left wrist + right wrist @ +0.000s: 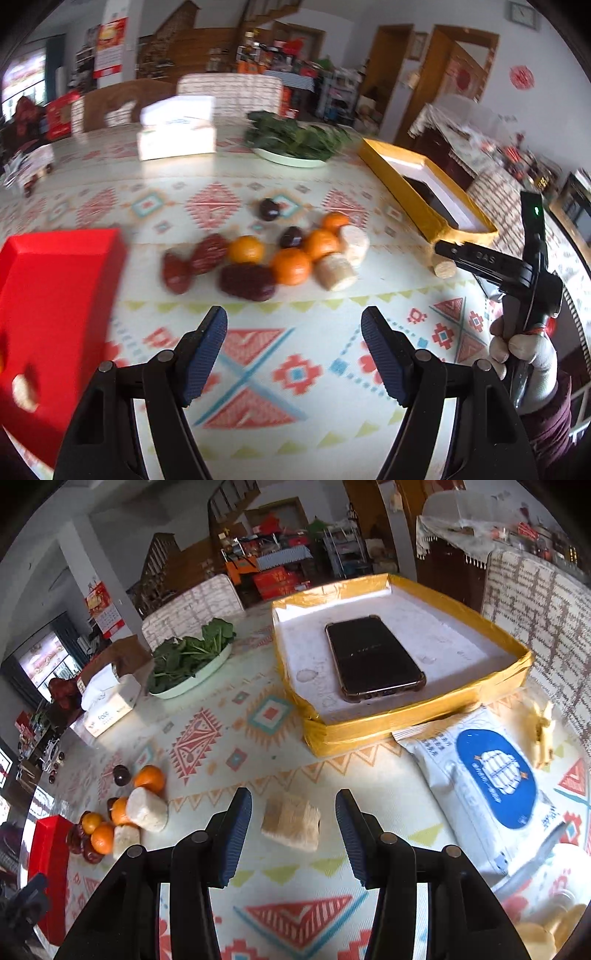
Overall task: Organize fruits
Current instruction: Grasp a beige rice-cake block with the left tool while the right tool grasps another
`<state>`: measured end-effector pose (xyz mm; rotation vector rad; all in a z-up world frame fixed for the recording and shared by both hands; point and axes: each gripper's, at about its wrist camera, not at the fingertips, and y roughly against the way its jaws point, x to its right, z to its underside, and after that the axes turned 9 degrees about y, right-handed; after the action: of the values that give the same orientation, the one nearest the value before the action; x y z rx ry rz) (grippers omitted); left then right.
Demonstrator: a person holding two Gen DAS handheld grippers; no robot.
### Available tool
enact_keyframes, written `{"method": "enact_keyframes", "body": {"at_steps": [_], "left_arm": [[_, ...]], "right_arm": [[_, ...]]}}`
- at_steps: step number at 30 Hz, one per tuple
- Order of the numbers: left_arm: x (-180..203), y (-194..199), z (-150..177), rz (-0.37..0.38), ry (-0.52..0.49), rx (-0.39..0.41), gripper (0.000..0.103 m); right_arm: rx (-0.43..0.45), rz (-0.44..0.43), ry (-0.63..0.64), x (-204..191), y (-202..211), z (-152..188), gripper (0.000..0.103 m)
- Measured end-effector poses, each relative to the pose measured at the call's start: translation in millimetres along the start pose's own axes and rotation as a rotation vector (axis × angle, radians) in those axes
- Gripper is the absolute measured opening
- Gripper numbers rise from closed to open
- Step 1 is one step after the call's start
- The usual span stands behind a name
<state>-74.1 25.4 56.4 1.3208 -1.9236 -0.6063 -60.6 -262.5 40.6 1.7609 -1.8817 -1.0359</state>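
A pile of fruit lies mid-table: oranges (290, 266), red dates (246, 281), dark plums (291, 237) and pale cylinder pieces (336, 272). My left gripper (293, 350) hovers open just in front of the pile, with nothing between its fingers. A red tray (55, 295) at the left holds one pale piece (24, 391). My right gripper (293, 830) is open around a separate pale chunk (291, 823) that lies on the cloth, with a gap on both sides. The left wrist view shows that right gripper (443, 254) over the chunk (443, 266), held by a gloved hand (528, 350).
A yellow-taped box (406, 720) with a black phone (373, 657) inside stands beyond the chunk. A white bag with a blue label (491, 771) lies at the right. A plate of greens (192, 657) and a tissue box (107, 709) sit farther back. Chairs ring the table.
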Motion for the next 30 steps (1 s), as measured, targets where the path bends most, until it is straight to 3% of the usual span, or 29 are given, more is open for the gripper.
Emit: {"method": "enact_keyframes", "body": {"at_steps": [5,8,11,16,22,30], "left_arm": [[28.7,-40.2,-13.0,0.014,-0.058,-0.023,0.072],[39.8,-65.5,-18.3,0.002,-0.081,-0.061,0.064],[55.4,-71.4,-20.6,-0.025,-0.149,-0.029,0.062],[68.0,-83.0,-16.9,-0.040,-0.189,-0.053,0.059],[59.0,-89.5,-7.5,-0.071,-0.189,-0.087,0.048],[67.0,-103.3,-13.8,-0.076,-0.183,-0.098,0.047]], "right_arm": [[-0.018,-0.024,-0.013,4.1,-11.0,0.2,0.051],[-0.025,-0.034,-0.019,5.4,-14.4,0.6,0.042],[-0.028,-0.046,-0.020,6.0,-15.4,1.6,0.042],[-0.034,-0.044,-0.004,2.2,-15.9,3.1,0.042],[-0.036,-0.047,-0.004,2.3,-16.0,2.4,0.042],[-0.036,-0.041,0.000,1.1,-14.5,4.2,0.042]]}}
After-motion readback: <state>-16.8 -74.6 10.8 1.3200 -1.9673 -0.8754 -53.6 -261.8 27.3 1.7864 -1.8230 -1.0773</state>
